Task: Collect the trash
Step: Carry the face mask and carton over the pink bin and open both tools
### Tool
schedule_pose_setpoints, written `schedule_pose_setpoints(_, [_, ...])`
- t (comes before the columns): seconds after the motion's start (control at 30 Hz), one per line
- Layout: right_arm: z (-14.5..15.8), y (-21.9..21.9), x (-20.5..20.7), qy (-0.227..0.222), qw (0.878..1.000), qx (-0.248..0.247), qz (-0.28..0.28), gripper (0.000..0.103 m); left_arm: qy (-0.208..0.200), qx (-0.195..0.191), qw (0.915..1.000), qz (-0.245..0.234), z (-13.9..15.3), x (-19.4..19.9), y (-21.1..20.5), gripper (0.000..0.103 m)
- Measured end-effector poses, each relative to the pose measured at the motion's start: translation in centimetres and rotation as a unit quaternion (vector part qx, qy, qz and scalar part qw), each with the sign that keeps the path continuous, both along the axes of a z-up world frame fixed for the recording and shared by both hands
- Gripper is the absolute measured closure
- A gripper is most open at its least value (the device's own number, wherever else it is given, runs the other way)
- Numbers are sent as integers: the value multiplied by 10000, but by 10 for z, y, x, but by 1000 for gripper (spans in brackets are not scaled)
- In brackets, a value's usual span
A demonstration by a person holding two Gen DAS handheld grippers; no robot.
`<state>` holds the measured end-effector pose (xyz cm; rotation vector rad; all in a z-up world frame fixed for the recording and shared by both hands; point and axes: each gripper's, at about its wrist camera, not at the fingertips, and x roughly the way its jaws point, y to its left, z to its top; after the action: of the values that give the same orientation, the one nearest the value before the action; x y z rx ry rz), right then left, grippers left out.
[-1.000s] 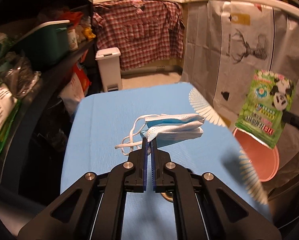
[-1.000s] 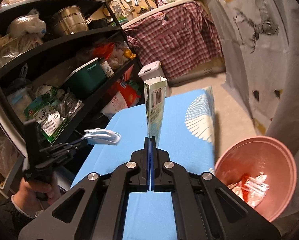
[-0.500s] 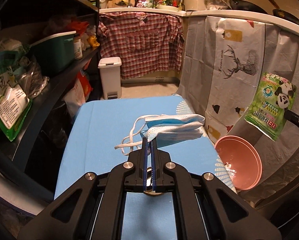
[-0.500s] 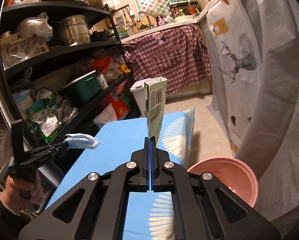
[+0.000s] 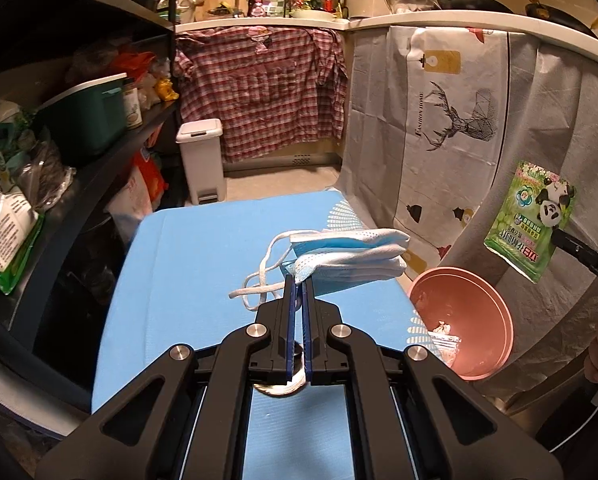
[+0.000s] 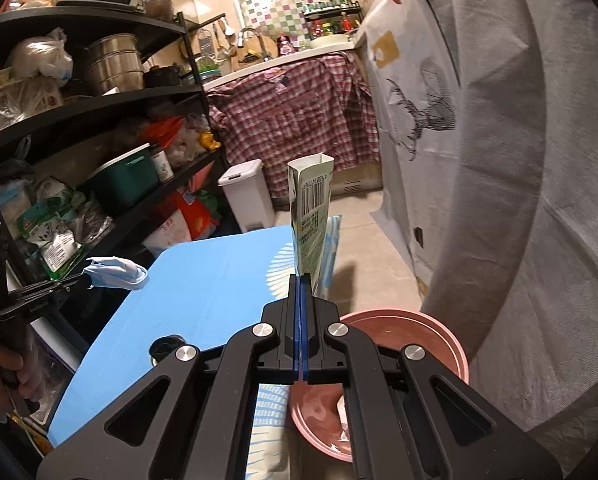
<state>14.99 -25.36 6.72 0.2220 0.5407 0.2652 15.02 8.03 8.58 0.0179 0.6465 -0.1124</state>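
With the right gripper (image 6: 300,280) clamping the wrapper (image 6: 311,216) and the left gripper (image 5: 298,280) pinching the mask (image 5: 347,256), centre each above the bin (image 5: 495,316) before letting go.

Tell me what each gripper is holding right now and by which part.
The left gripper pinches the blue disposable face mask at one end; the right gripper pinches the green printed plastic packet by its bottom edge.
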Motion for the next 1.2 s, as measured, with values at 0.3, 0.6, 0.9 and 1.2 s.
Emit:
schedule_pose_setpoints(0.3, [-7, -14, 1, 65, 9998, -40, -193, 103, 35, -7, 9996, -289, -3, 13, -34, 100])
schedule_pose_setpoints(0.6, [-10, -23, 1, 121, 9992, -115, -368, 103, 64, -68, 9984, -565, -4, 31, -68, 100])
schedule_pose_setpoints(0.9, [-15, -29, 2, 221, 9981, -239, -518, 103, 105, -56, 9967, -798, -10, 43, -105, 100])
schedule_pose_setpoints(1.2, [-19, -32, 8, 351, 9968, -314, -652, 103, 216, -87, 9955, -921, -20, 55, -128, 100])
